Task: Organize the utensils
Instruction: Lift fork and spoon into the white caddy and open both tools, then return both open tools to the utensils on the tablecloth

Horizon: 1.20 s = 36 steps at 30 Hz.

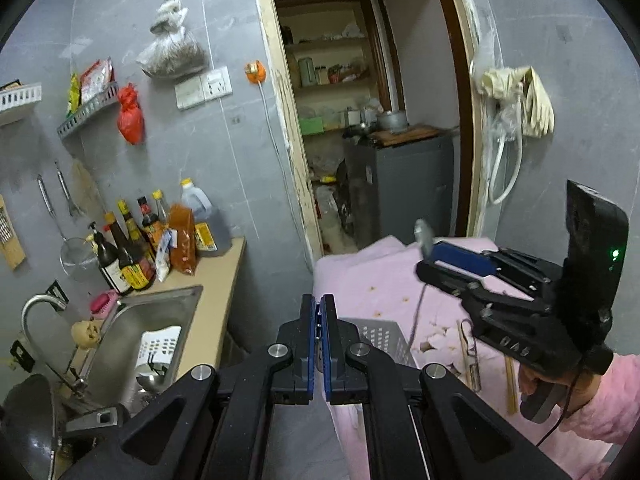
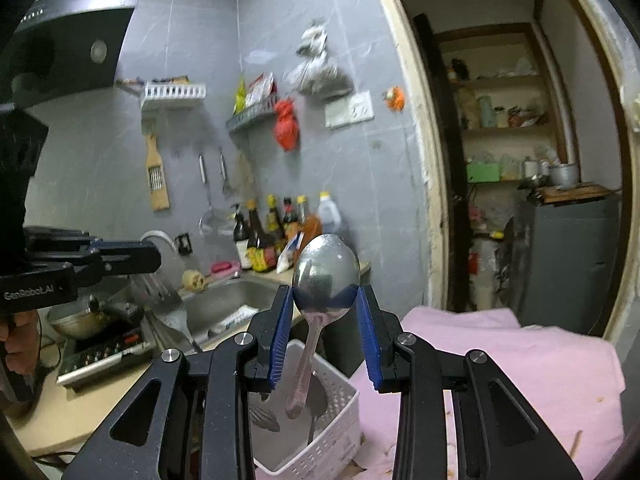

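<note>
My right gripper [image 2: 326, 300] clamps a metal spoon [image 2: 325, 270] by the sides of its bowl, handle hanging down over the white slotted basket [image 2: 340, 432] that sits on the pink cloth [image 2: 520, 360]. My left gripper [image 1: 319, 312] has its jaws pressed together on nothing. Inside the basket I make out what may be a whisk [image 2: 265, 419], though it is dim.

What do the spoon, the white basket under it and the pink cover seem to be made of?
Spoon: most likely polished steel, since its bowl mirrors the room; the right gripper clamps it by the bowl's edges.
Basket: probably moulded plastic, matte white, with rows of punched slots in its walls.
Pink cover: looks like soft woven cloth, dull, lying in folds and wrinkles.
</note>
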Available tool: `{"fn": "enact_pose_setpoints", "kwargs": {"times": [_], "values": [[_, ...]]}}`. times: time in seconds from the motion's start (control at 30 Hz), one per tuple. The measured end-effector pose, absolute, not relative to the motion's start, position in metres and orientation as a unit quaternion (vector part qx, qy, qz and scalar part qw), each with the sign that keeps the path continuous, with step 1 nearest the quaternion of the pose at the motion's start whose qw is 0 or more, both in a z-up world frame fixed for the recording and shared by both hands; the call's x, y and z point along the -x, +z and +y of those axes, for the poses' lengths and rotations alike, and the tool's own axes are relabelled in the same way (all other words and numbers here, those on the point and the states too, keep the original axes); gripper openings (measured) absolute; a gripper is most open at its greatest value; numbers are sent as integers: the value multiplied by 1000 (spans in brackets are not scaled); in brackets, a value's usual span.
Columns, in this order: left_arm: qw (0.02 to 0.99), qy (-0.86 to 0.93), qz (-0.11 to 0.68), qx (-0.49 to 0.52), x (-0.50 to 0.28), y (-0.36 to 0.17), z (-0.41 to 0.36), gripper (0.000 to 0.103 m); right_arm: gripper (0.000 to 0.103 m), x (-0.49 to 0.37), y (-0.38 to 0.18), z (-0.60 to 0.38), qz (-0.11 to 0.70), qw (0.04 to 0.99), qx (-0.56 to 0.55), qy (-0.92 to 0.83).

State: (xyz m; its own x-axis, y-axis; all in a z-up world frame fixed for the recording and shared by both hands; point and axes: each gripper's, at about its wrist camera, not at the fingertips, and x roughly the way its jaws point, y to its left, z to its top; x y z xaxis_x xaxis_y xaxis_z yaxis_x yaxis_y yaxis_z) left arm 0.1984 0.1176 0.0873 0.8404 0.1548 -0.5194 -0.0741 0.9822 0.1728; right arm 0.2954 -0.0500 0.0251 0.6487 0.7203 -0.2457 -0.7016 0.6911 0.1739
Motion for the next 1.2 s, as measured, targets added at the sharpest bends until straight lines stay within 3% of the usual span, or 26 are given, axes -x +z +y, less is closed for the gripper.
{"fn": "enact_pose_setpoints", "kwargs": {"times": [0.43, 0.73, 0.83, 0.9, 1.0, 1.2], "values": [[945, 43, 323, -25, -218, 51, 119, 5, 29, -311, -20, -38, 209, 885, -26, 415], [948, 32, 309, 65, -217, 45, 136, 19, 39, -305, -17, -52, 210, 887, -37, 410], [952, 31, 294, 74, -213, 44, 133, 31, 54, -299, -12, -71, 205, 897, -51, 389], [957, 28, 278, 77, -210, 45, 127, 46, 60, -294, -7, -86, 199, 906, -58, 370], [962, 22, 261, 78, -207, 45, 115, 53, 74, -286, 0, -110, 190, 920, -58, 337], [969, 3, 240, 63, -211, 37, 75, 73, 90, -272, 18, -159, 174, 946, -47, 270]]}}
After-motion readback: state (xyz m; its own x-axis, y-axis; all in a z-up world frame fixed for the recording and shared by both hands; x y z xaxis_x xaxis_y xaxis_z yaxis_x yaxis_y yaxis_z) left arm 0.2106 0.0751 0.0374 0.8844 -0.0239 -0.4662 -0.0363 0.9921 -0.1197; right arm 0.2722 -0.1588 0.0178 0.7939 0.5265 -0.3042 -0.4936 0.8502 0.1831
